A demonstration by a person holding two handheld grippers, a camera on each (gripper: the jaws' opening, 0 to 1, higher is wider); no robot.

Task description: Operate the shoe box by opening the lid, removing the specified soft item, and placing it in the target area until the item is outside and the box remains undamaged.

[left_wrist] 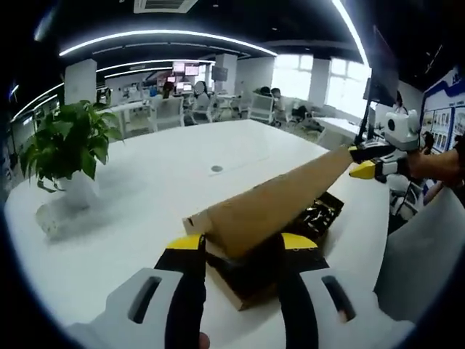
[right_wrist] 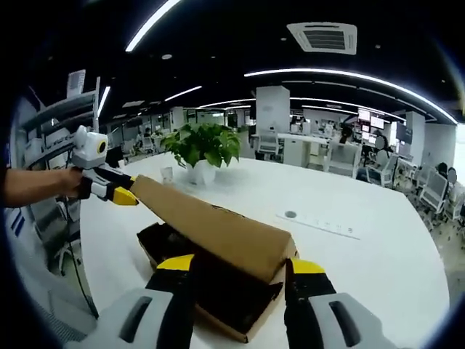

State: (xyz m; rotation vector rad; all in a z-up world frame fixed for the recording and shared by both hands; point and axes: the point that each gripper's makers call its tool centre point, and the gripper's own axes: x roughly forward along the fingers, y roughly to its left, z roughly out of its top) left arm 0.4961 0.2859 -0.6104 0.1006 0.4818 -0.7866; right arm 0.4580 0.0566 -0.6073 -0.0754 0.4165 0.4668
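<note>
Both grippers are working the lid [left_wrist: 280, 200] of the shoe box [left_wrist: 251, 287] on the white table [left_wrist: 145, 189], one at each end. That looks like a way to spread the load so the cardboard hinges up without creasing. The left gripper [left_wrist: 240, 251] has its jaws spread either side of the lid's near corner, apparently just bracing it. The right gripper [left_wrist: 363, 161] seems pinched on the far corner, lifting.

The lid is plain brown card, tilted up and half raised. Under it something dark shows in the box; whether it is the soft item I cannot tell. A potted plant [left_wrist: 69, 145] stands well apart.
</note>
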